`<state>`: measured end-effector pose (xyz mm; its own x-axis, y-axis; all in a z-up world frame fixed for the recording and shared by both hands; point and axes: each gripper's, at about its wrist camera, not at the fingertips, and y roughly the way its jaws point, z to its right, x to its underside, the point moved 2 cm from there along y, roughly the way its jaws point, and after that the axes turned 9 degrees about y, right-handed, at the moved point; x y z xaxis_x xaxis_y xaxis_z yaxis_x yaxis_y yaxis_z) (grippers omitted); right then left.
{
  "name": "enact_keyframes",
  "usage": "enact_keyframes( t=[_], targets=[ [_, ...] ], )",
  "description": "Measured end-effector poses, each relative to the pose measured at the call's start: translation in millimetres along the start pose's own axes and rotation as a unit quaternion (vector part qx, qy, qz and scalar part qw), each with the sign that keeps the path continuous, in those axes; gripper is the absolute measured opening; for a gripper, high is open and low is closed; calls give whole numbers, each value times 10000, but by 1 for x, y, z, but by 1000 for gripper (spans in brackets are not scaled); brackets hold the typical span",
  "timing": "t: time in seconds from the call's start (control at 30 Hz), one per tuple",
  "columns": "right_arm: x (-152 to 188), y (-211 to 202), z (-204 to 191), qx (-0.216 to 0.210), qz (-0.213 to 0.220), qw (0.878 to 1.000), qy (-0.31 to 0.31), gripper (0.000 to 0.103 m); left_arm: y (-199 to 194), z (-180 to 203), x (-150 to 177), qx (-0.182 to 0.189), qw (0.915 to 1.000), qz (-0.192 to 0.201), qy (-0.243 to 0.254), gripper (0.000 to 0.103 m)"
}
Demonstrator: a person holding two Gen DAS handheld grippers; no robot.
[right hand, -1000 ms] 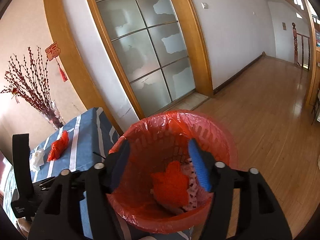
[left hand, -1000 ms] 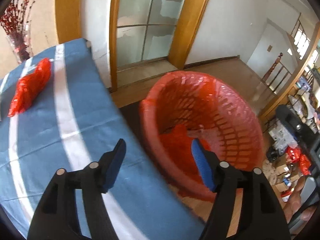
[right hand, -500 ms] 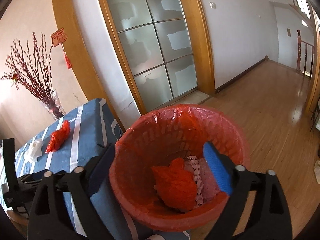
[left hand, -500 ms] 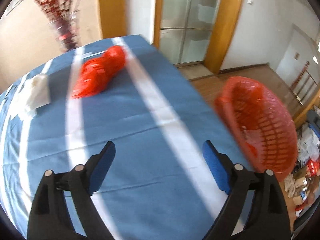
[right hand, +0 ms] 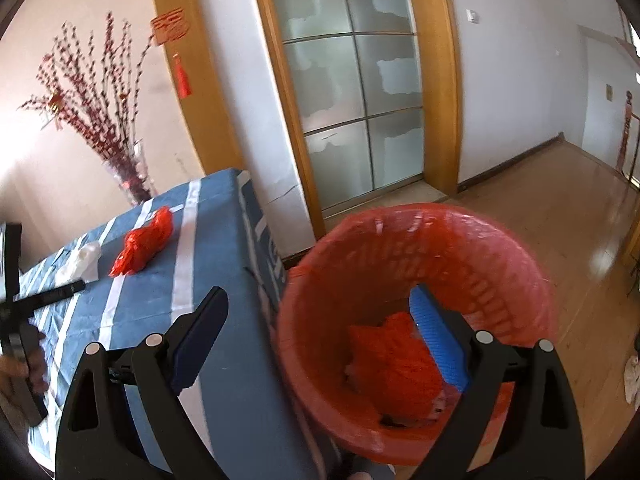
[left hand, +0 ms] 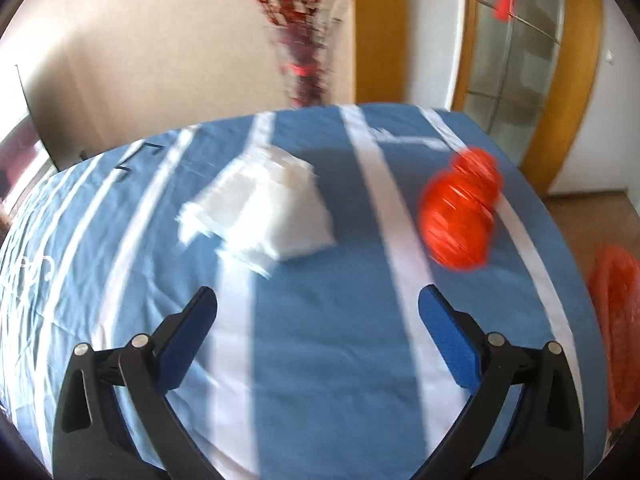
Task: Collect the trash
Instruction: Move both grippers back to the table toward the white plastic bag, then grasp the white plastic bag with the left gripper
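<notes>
Blue tablecloth [left hand: 320, 340] with white stripes fills the centre and lower part of the left wrist view; behind it a beige wall and a vase of red-berried branches [right hand: 92, 92], which appears in the upper left of the right wrist view. Glass-paned door with a wooden frame [right hand: 352, 92] at top centre of that view, wood floor to the right.

Left gripper [left hand: 318, 304]: jaws opening, spread wide, nothing between them. It hangs over the cloth. Picture motion-blurred.

Crumpled white tissue [left hand: 260, 208] lies on the cloth at centre frame, just above the left finger. Crumpled red plastic bag [left hand: 460, 216] lies to its right, apart from it, above the right finger. Both are also seen small at the left of the right wrist view.

Right gripper [right hand: 320, 312]: jaws wide apart, empty. Its left finger stands in front of the table edge, its right finger over the mouth of the red bin [right hand: 500, 252].

Red bin: basket-type, lined with a red bag, standing on the floor right beside the table. Inside it lie a crumpled red bag [right hand: 392, 364] and some paler scraps, indistinct.

A hand [right hand: 20, 368] at the left edge of the right wrist view holds the other gripper's handle.
</notes>
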<state>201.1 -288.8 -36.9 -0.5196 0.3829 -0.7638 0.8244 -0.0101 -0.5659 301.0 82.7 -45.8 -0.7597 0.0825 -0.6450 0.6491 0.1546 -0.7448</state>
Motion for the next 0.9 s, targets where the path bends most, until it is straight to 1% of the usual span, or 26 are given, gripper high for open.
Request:
enact_keyframes(
  t=[0.03,0.07,0.13,0.2,0.27,0.37,0.4,0.5,0.57,0.63,0.7,0.73,0.8,0.83,0.9],
  targets=[
    [0,2,-3,-15,-18,10000,-28,92,2,-8,-5,-51,10000,62,-29,99],
    [1,4,-8,-39,-47,10000,-64,92,4,-18,-12,-37,9998,168,-69,99],
    [2,10,-19,-99,-105,9998,-97,92,10,-31,-24,-27,9996,257,-121,99],
    [2,15,-27,-164,-155,9997,-104,92,17,-40,-35,-64,9995,274,-161,99],
    [2,20,-36,-222,-206,9995,-116,92,25,-48,-46,-175,9994,273,-144,99],
    [3,29,-52,-305,-284,9989,-195,92,41,-51,-55,-375,9991,202,23,99],
    [4,31,-58,-332,-301,9987,-238,92,44,-52,-56,-378,9991,181,43,99],
    [6,37,-74,-398,-336,9979,-393,92,59,-56,-55,-293,9996,51,-5,98],
    [9,41,-84,-430,-371,9972,-488,92,68,-59,-52,-156,9998,-47,-88,98],
    [10,45,-91,-451,-410,9967,-539,92,76,-61,-50,-3,9998,-119,-182,95],
    [12,49,-99,-471,-456,9960,-603,92,85,-62,-49,96,9995,-201,-219,84],
    [14,50,-103,-484,-474,9957,-632,92,89,-61,-48,163,9992,-268,-228,80],
    [15,53,-109,-507,-504,9952,-662,92,94,-59,-46,298,9986,-364,-228,63],
    [16,54,-112,-524,-522,9950,-672,92,97,-58,-45,354,9983,-396,-228,60],
    [17,56,-118,-561,-553,9944,-699,92,97,-59,-43,399,9983,-341,-238,48]
  ],
)
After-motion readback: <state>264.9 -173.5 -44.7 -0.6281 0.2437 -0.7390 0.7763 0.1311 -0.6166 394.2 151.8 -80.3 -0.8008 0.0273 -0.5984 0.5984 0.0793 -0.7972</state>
